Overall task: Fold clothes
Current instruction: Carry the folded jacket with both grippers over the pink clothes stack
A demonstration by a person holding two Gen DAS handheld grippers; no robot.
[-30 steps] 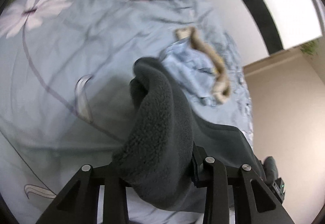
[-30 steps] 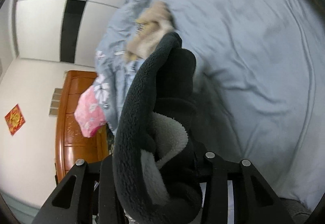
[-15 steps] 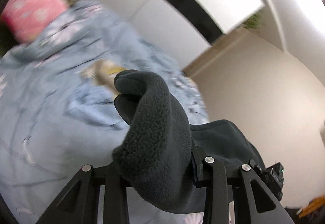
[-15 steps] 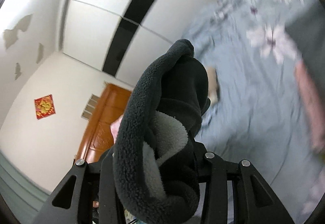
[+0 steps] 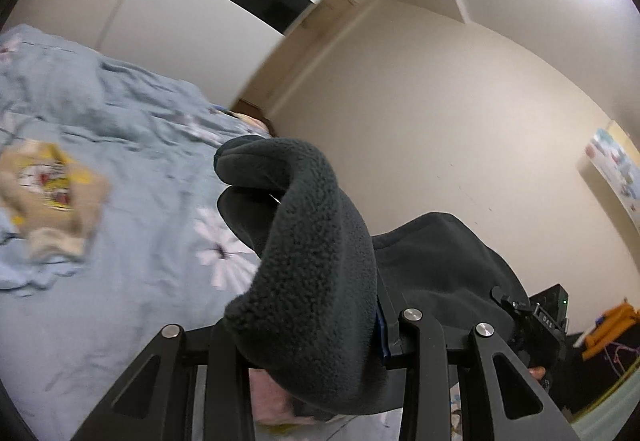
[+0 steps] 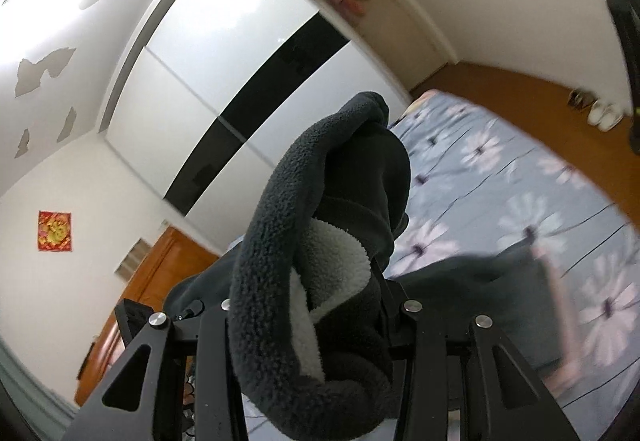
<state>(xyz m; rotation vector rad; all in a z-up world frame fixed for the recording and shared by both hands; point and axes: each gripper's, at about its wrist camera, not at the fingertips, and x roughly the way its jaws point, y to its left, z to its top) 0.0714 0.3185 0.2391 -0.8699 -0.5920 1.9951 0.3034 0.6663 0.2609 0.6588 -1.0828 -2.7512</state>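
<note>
A dark grey fleece garment point(image 5: 316, 273) with a white fuzzy lining point(image 6: 340, 265) hangs between my two grippers, held up above the bed. My left gripper point(image 5: 312, 337) is shut on a bunched fold of it. My right gripper point(image 6: 316, 325) is shut on another bunched fold. The fleece hides the fingertips in both views. More of the garment drapes to the right in the left wrist view point(image 5: 440, 261) and lies low over the bed in the right wrist view point(image 6: 500, 281).
The bed has a light blue duvet with white flowers point(image 5: 120, 241) point(image 6: 520, 209). A beige garment with a yellow print point(image 5: 48, 193) lies on it. A white and black wardrobe point(image 6: 240, 89), a wooden headboard point(image 6: 160, 269) and wooden floor point(image 6: 540, 101) surround the bed.
Both grippers have lifted and tilted upward with the fleece. The views went from looking down at the duvet to looking at the walls and wardrobe. The grips are unchanged.
</note>
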